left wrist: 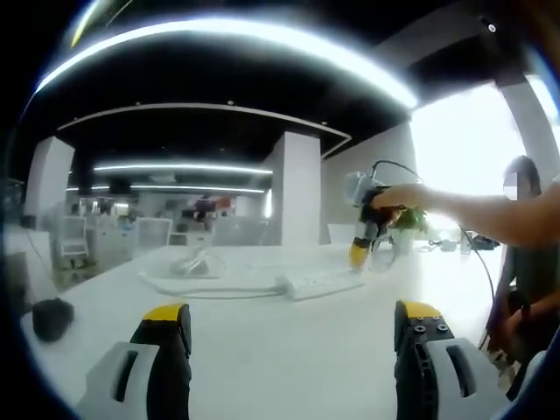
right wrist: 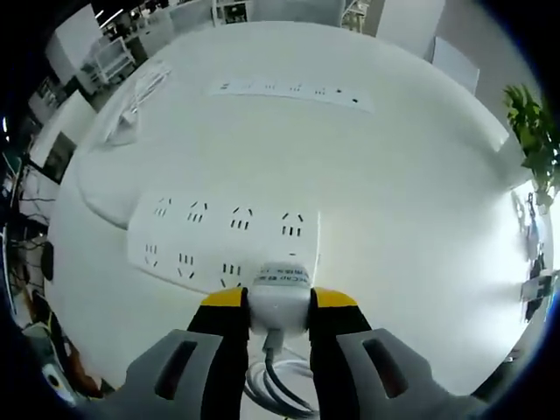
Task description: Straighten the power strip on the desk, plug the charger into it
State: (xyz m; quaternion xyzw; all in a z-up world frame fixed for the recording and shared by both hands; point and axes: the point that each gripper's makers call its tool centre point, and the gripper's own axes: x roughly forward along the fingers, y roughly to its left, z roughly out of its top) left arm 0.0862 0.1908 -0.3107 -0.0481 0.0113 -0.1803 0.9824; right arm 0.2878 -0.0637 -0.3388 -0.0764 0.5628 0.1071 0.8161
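In the right gripper view a white power strip (right wrist: 227,236) with two rows of sockets lies flat on the white desk (right wrist: 411,227). My right gripper (right wrist: 279,298) is shut on a white charger (right wrist: 280,291), held against the strip's near edge. I cannot tell whether its pins are seated. The charger's cable (right wrist: 278,378) runs back between the jaws. In the left gripper view my left gripper (left wrist: 293,315) is open and low over the desk, with nothing between its yellow-tipped jaws. Farther off, a hand holds the right gripper (left wrist: 361,247) down on the power strip (left wrist: 319,282).
A second long power strip (right wrist: 293,90) lies across the far side of the desk. A loose white cable (left wrist: 197,262) coils at the far left. A black object (left wrist: 52,317) sits by the left edge. A person (left wrist: 525,262) is at the right, and a plant (right wrist: 529,122) beyond the desk.
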